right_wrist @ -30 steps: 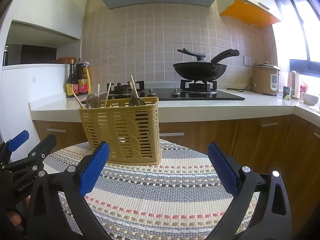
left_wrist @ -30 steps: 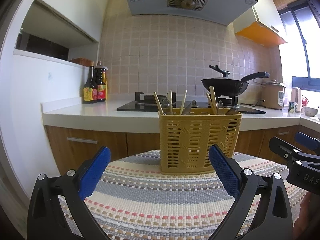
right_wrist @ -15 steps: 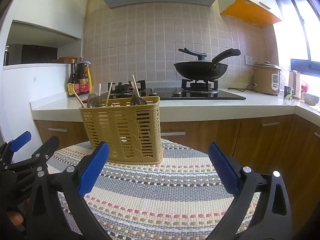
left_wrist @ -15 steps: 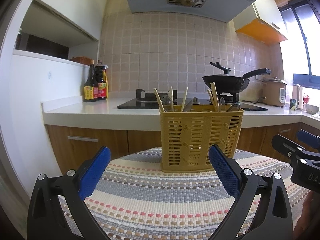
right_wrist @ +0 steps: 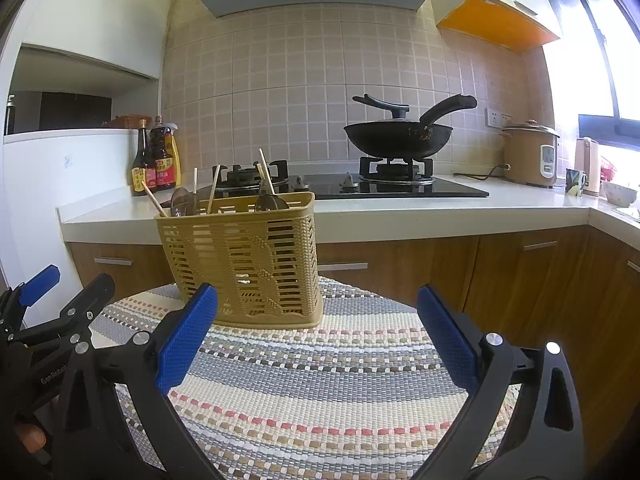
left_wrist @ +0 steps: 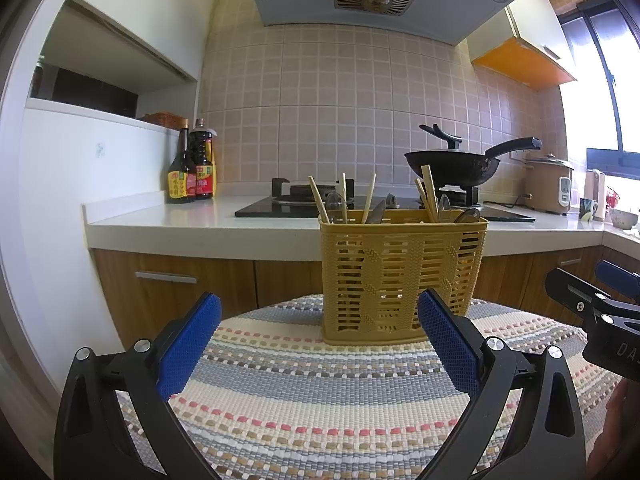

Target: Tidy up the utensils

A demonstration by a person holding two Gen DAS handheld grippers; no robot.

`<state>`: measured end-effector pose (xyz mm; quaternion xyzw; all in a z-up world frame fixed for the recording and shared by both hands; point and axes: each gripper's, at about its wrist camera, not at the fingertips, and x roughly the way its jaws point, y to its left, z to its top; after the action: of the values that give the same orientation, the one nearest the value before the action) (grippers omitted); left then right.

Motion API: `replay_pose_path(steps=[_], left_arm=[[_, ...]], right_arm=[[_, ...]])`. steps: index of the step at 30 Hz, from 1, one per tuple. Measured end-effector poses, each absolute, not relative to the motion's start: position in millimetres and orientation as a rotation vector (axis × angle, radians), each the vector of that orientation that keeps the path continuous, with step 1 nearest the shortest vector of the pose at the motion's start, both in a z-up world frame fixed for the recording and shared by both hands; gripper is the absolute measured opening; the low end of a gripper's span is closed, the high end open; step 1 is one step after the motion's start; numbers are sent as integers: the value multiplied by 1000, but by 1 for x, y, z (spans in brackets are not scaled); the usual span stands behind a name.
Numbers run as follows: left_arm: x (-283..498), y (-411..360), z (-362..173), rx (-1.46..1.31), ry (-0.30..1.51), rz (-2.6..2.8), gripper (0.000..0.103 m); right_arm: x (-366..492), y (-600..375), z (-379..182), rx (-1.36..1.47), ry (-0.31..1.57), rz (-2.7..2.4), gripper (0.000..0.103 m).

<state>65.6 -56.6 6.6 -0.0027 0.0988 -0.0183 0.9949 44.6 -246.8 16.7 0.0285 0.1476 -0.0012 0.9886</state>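
Observation:
A yellow slotted utensil basket (left_wrist: 402, 276) stands upright at the far side of a round table covered by a striped woven mat (left_wrist: 320, 392). It also shows in the right wrist view (right_wrist: 244, 260). Wooden chopsticks (left_wrist: 320, 200) and metal spoons (left_wrist: 444, 210) stick up out of it. My left gripper (left_wrist: 320, 344) is open and empty, a short way in front of the basket. My right gripper (right_wrist: 316, 340) is open and empty, to the right of the basket and level with the left gripper (right_wrist: 48, 320).
Behind the table runs a white kitchen counter (left_wrist: 200, 216) with a gas hob, a black wok (right_wrist: 400, 132), sauce bottles (left_wrist: 192, 172) at the left and a rice cooker (right_wrist: 530, 154) at the right. Wooden cabinet doors (right_wrist: 520, 272) stand below it.
Both grippers have tilted slightly, so the basket sits a little higher in both views. Both stay open and empty. The basket has not moved.

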Motion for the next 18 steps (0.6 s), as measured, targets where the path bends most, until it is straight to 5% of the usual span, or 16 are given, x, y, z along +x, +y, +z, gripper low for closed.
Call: replay_pose_path(steps=[18], left_arm=[[68,-57,6,6,210,-35,95]], right_arm=[[45,-252,16,80,301,-3,95]])
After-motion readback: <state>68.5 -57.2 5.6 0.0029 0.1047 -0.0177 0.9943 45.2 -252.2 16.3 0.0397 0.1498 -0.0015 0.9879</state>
